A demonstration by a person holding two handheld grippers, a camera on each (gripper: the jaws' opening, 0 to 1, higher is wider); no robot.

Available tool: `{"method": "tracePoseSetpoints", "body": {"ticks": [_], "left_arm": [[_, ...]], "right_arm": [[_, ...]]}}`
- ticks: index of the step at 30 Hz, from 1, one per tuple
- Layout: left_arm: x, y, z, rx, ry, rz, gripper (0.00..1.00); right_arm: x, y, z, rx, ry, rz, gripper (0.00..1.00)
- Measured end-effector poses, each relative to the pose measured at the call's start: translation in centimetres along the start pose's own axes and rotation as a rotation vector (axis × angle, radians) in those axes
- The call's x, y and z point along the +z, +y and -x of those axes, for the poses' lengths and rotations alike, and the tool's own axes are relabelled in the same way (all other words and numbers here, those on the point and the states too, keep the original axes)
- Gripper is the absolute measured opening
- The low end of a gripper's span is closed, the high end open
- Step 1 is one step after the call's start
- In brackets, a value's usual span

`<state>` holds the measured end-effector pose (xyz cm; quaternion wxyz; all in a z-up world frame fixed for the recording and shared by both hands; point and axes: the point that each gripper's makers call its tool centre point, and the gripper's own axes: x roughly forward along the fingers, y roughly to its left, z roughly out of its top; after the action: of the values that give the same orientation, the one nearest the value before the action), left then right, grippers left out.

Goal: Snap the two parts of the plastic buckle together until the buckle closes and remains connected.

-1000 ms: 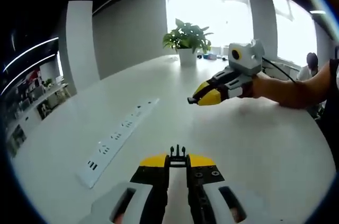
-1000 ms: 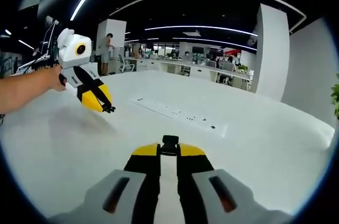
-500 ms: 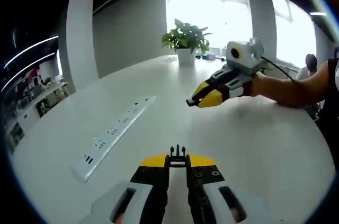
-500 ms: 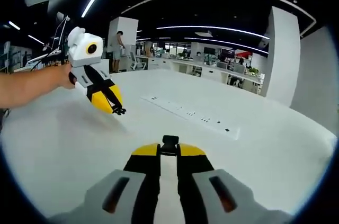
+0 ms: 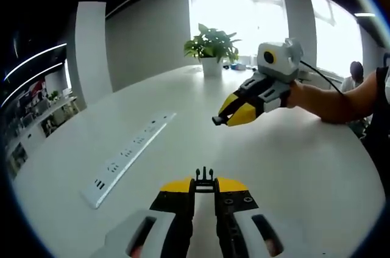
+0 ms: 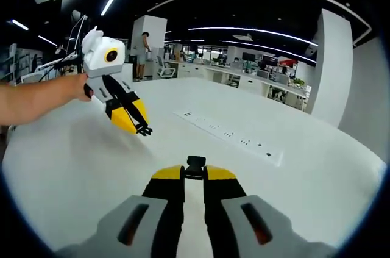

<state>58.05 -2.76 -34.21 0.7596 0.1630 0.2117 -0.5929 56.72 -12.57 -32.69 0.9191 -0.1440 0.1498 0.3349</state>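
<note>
**Buckle halves held apart above worktop**

Left gripper view: the left gripper (image 5: 205, 180) is seen at bottom centre, jaws pressed onto the pronged buckle half (image 5: 205, 175). Right gripper view: the right gripper (image 6: 195, 168), bottom centre, is pinched on the socket buckle half (image 6: 195, 163). Farther off, a power strip (image 5: 125, 157) lies on the white worktop (image 5: 292, 160); a potted plant (image 5: 211, 47) stands at upper centre.

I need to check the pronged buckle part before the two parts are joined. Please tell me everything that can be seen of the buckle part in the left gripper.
The pronged buckle part is small, black and looks like plastic. It is clamped between the yellow tips of the left gripper, with thin prongs pointing forward past the tips. It is held above the white table, apart from it. In the right gripper view it shows as a small dark piece at that gripper's tip. Finer detail is too small to tell.
</note>
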Motion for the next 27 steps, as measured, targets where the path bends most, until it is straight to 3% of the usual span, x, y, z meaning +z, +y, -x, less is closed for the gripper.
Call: {"method": "tracePoseSetpoints", "body": {"ticks": [14, 17, 21, 27], "left_arm": [[-1.0, -1.0, 1.0, 0.005, 0.0, 0.003, 0.1], [-1.2, -1.0, 1.1, 0.031, 0.008, -0.001, 0.1], [-0.3, -1.5, 1.3, 0.027, -0.05, 0.016, 0.1], [-0.3, -1.8, 1.8, 0.039, -0.043, 0.011, 0.1]], "right_arm": [[0.0, 1.3, 0.1, 0.045, 0.025, 0.04, 0.09], [0.0, 1.5, 0.0, 0.049, 0.027, 0.046, 0.09], [0.0, 1.8, -0.1, 0.058, 0.03, 0.052, 0.09], [0.0, 2.0, -0.1, 0.068, 0.032, 0.051, 0.09]]}}
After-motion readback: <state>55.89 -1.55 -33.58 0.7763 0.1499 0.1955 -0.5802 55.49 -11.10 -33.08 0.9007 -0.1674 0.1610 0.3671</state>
